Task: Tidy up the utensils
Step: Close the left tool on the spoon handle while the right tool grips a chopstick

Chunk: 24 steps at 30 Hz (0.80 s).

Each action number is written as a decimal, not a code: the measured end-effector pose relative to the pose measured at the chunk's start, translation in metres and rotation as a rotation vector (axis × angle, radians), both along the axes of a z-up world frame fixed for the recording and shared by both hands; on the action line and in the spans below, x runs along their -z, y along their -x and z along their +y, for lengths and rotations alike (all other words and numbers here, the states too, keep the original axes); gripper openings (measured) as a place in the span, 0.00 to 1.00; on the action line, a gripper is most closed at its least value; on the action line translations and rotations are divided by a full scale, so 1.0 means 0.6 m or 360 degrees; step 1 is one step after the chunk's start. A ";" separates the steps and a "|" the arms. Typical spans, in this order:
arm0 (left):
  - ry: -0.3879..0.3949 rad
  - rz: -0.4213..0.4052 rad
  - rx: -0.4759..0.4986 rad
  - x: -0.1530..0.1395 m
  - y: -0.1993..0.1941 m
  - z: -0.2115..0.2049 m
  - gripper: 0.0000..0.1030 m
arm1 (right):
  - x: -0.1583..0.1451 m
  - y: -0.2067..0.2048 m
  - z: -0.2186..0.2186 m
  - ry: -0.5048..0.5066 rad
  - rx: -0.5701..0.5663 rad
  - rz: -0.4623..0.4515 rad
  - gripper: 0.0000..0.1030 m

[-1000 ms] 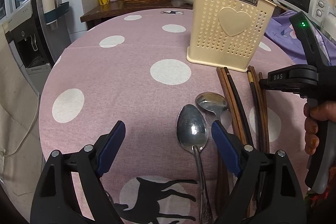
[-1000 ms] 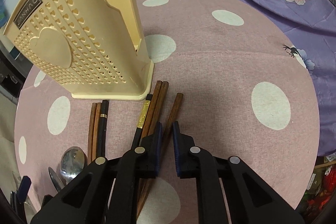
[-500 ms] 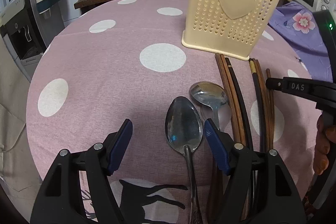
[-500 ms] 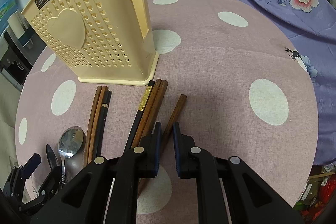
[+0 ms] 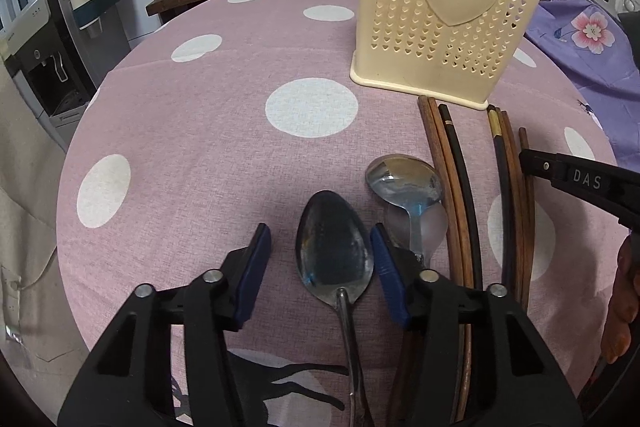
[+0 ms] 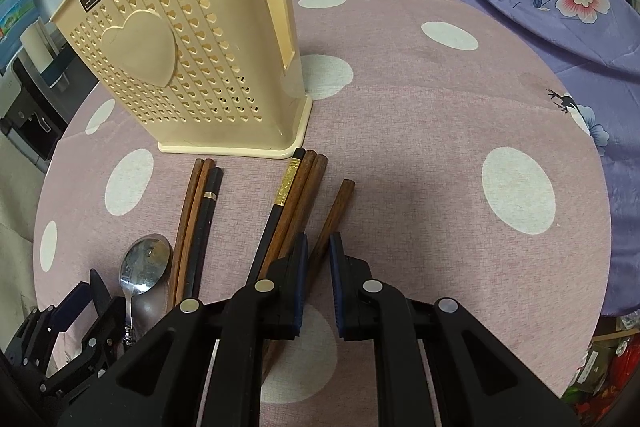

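- Utensils lie on the counter (image 5: 168, 131) before the cream holder (image 5: 448, 19): since a second ago the left tongs (image 5: 320, 267) have come lower and nearer, their open jaws now straddling the large spoon (image 5: 334, 255).
- Right tongs (image 6: 318, 281) have narrowed onto the lone brown chopstick (image 6: 334, 215), at 1 o'clock from them; whether the pads touch it I cannot tell.
- Spoons are shiny steel, two in all; the smaller spoon (image 5: 406, 181) sits at 1 o'clock from the large one.
- Chopsticks number seven: a left trio (image 5: 448, 163) of two brown and one black, a middle trio (image 6: 294, 195) with a gold-banded black one, and the lone stick.
- Holder stands upright at 12 o'clock, perforated with hearts, one only.
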<state>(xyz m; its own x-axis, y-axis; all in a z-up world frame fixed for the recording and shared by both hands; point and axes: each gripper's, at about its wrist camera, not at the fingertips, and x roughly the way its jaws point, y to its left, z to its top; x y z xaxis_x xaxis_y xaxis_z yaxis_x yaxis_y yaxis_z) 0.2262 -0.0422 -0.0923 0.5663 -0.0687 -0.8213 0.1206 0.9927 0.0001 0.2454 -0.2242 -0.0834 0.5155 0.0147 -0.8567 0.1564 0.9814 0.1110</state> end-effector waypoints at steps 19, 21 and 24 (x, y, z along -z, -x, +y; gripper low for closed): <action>0.0155 0.0013 -0.0019 -0.008 -0.012 0.021 0.37 | -0.006 0.008 0.000 -0.0009 -0.0028 -0.0052 0.11; 0.0159 -0.0014 -0.0022 -0.014 -0.011 0.024 0.37 | -0.013 0.011 0.000 -0.0013 -0.0038 -0.0080 0.11; 0.0173 -0.0051 -0.0013 -0.029 -0.010 0.028 0.37 | -0.024 0.016 0.001 -0.0031 -0.0051 -0.0118 0.11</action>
<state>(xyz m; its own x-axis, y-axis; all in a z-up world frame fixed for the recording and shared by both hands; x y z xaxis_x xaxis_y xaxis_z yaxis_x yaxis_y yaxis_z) 0.2323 -0.0256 -0.0751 0.5929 -0.1520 -0.7908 0.1144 0.9880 -0.1041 0.2358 -0.2237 -0.0687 0.5766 0.0487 -0.8156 0.1154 0.9834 0.1403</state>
